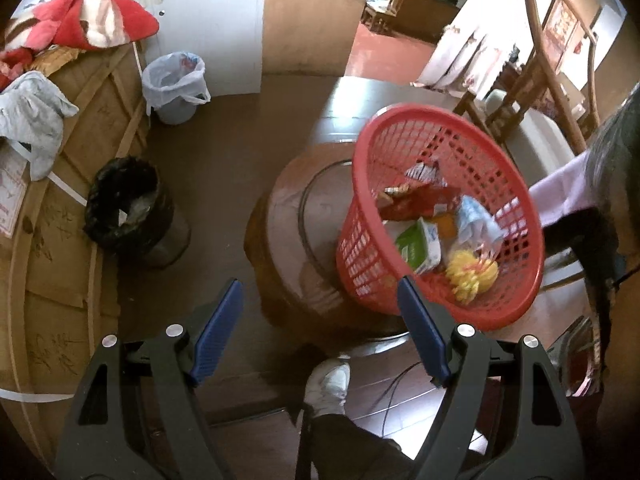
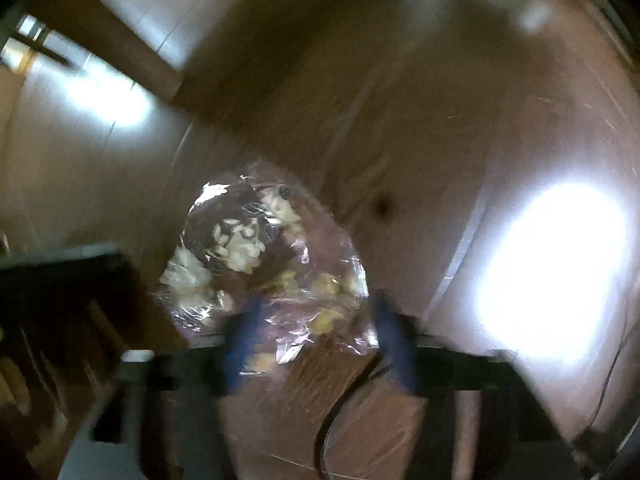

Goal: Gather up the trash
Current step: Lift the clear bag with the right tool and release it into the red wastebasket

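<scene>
While left shows basket (image 1: 440, 216), right (blurred) shows bag (image 2: 260, 256).

The left gripper (image 1: 320, 304) has black arms with round silver screws and ribbed blue pads. The person wears a white shoe (image 1: 329, 386) and dark trousers. The right gripper (image 2: 316, 320), blurred, seems alike.

A round wooden stool (image 1: 288, 240) stands on the brown floor (image 1: 224, 168) and carries a tilted red basket (image 1: 452, 168). A clear bag (image 2: 260, 264) lies on the floorboards (image 2: 420, 140).
</scene>
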The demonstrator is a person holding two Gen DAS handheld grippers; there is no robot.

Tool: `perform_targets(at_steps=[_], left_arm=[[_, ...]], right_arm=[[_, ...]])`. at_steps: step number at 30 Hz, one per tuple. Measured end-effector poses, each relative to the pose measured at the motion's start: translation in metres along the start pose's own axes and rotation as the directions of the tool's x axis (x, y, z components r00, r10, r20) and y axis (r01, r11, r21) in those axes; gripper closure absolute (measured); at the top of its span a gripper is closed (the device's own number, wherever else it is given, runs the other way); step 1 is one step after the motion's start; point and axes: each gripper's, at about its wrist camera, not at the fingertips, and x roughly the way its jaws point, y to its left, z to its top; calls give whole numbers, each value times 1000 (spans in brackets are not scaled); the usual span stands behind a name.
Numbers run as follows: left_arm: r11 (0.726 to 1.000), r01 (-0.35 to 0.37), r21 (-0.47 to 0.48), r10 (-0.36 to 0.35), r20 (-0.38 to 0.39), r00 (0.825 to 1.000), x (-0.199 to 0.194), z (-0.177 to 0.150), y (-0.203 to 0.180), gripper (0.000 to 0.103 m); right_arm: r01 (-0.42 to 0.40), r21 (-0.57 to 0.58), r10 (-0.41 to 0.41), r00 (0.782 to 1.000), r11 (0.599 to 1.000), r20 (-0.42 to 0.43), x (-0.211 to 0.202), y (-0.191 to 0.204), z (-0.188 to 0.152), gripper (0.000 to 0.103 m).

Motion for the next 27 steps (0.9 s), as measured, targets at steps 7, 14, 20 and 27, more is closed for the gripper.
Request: perform_targets(at_steps=[7, 14, 20, 27], left_arm=[[1000, -6, 18, 6, 0, 1000, -10, -1, -12, 26], [1000, 14, 20, -14, -8, 1000, -43, 7, -32, 26], [1000, 23, 11, -23, -37, 999, -75, 8, -46, 28], [997, -6, 77, 7, -6, 1000, -125, 12, -77, 28]], right_arm=[[-98, -53, 102, 991, 994, 87, -70, 21, -49, 86], [-55, -307, 109, 981, 950, 162, -228, 70, -129, 86], [-27, -526, 144, 973, 850, 182, -347, 109, -184, 86], [-45, -736, 233, 960, 675, 155, -480, 140, -239, 86]])
